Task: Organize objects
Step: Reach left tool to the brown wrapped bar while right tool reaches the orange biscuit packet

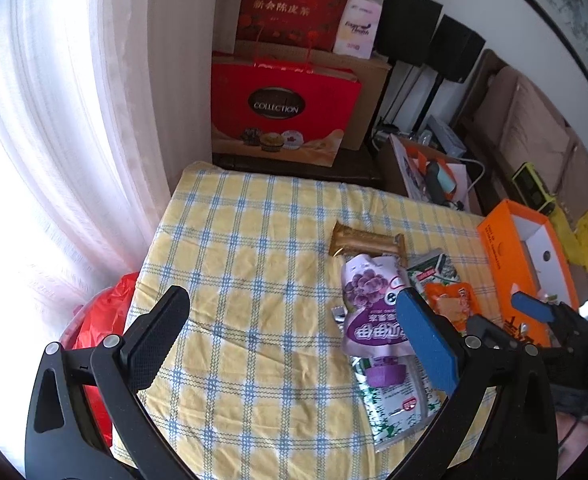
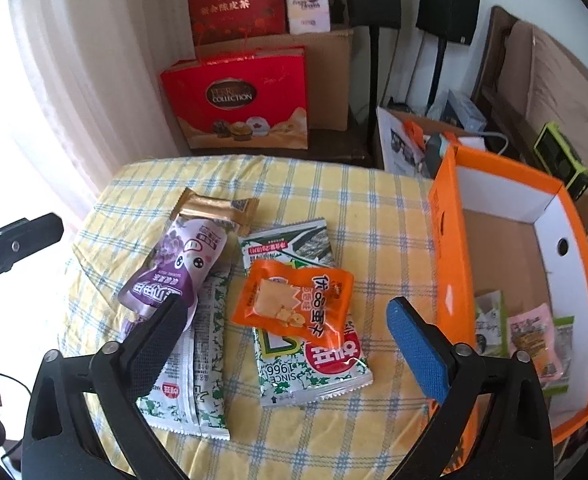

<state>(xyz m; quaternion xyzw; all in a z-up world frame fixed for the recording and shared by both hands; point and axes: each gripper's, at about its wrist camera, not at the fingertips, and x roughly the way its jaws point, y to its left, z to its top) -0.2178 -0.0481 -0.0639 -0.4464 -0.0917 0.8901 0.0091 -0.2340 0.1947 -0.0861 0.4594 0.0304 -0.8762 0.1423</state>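
Note:
Snack packets lie on a yellow checked tablecloth (image 2: 374, 216). An orange snack packet (image 2: 294, 300) rests on a green-and-white seaweed packet (image 2: 318, 372). My right gripper (image 2: 287, 304) hovers over the orange packet, open, its pads clear of it. To the left lie a purple grape pouch (image 2: 173, 268), a gold bar (image 2: 213, 208) and more green-and-white packets (image 2: 197, 384). My left gripper (image 1: 289, 316) stands open over bare cloth, with the purple pouch (image 1: 370, 304) beside its blue finger (image 1: 426, 336). An orange box (image 2: 450, 240) at the right holds several packets (image 2: 534, 336).
A second seaweed packet (image 2: 289, 248) lies behind the orange one. Red gift bags (image 1: 281, 112) and cardboard boxes stand beyond the table's far edge. A white curtain (image 1: 73, 120) hangs at the left, with a red plastic bag (image 1: 101, 320) below it. A sofa (image 1: 534, 132) is at the far right.

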